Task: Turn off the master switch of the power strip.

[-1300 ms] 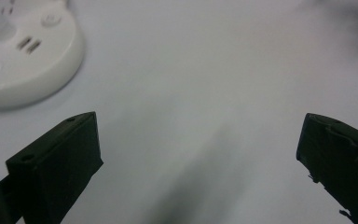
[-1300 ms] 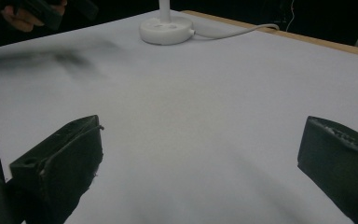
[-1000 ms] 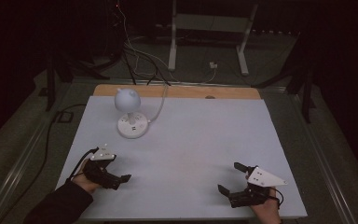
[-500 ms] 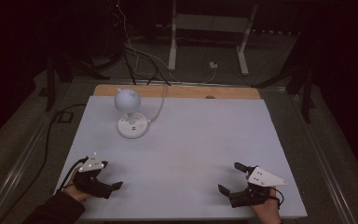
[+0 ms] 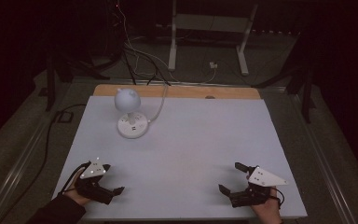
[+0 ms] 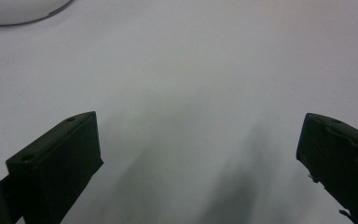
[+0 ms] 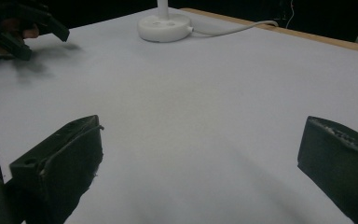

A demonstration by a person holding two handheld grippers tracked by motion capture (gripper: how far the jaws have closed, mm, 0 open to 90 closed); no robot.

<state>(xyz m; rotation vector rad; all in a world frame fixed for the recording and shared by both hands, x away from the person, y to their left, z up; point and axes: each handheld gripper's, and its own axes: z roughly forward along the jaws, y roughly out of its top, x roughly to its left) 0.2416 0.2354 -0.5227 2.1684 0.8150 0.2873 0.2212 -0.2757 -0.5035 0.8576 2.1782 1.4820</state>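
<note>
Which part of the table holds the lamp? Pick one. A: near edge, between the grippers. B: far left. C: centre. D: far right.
B: the lamp stands at the table's far left, beyond the left gripper, its cord running off the far edge.

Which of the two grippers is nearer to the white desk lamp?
The left gripper, at the table's near left corner. The white desk lamp stands on the far left side, while the right gripper sits across at the near right.
</note>
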